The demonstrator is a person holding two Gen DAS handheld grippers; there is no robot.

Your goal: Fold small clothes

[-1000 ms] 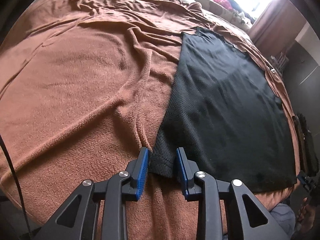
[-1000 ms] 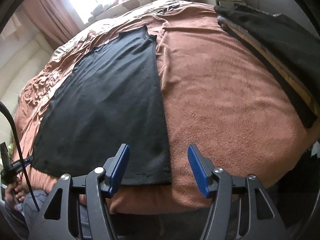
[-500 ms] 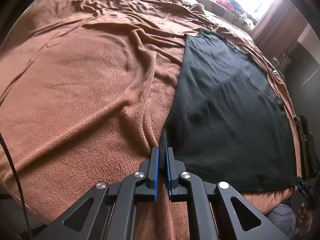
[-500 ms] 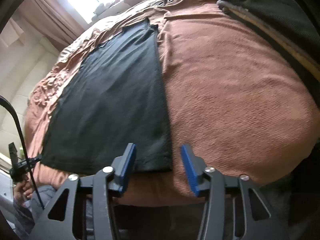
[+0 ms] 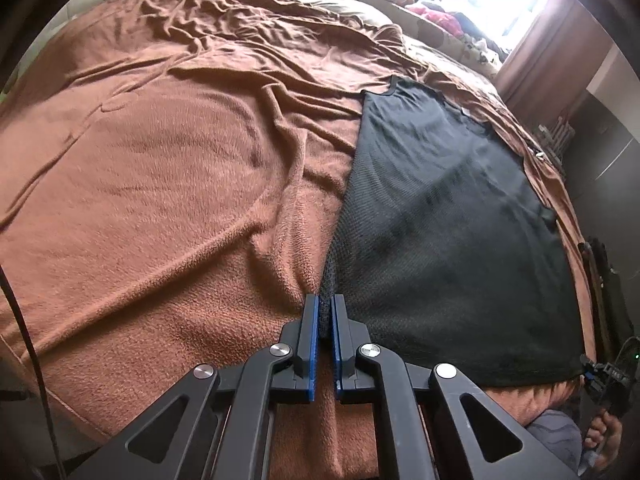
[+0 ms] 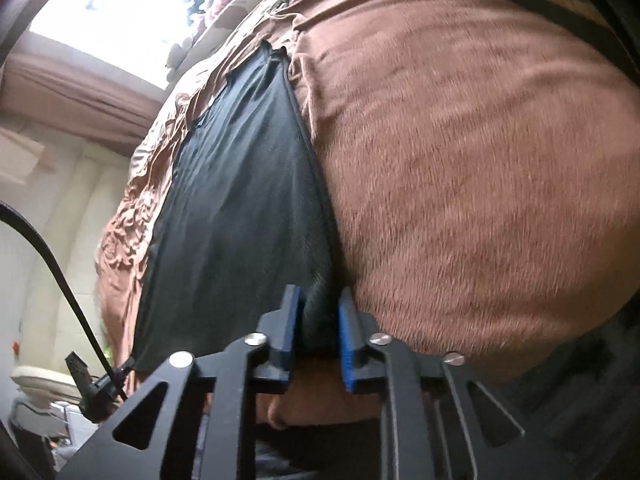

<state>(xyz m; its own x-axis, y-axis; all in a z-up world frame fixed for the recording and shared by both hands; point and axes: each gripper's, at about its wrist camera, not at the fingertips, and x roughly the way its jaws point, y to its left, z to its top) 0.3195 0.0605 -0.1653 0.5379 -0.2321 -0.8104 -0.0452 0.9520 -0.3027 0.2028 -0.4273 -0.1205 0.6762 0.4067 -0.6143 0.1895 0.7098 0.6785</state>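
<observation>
We find broad bare blanket [image 5: 160, 208] on the left of the black garment [image 5: 448, 232], creased into low ridges but with nothing standing on it. On the right of the garment the blanket [image 6: 460, 160] is also bare, up to a dark folded pile [image 6: 592, 12] along its far edge. Soft toys [image 5: 432, 16] line the bed's far end below the window.
</observation>
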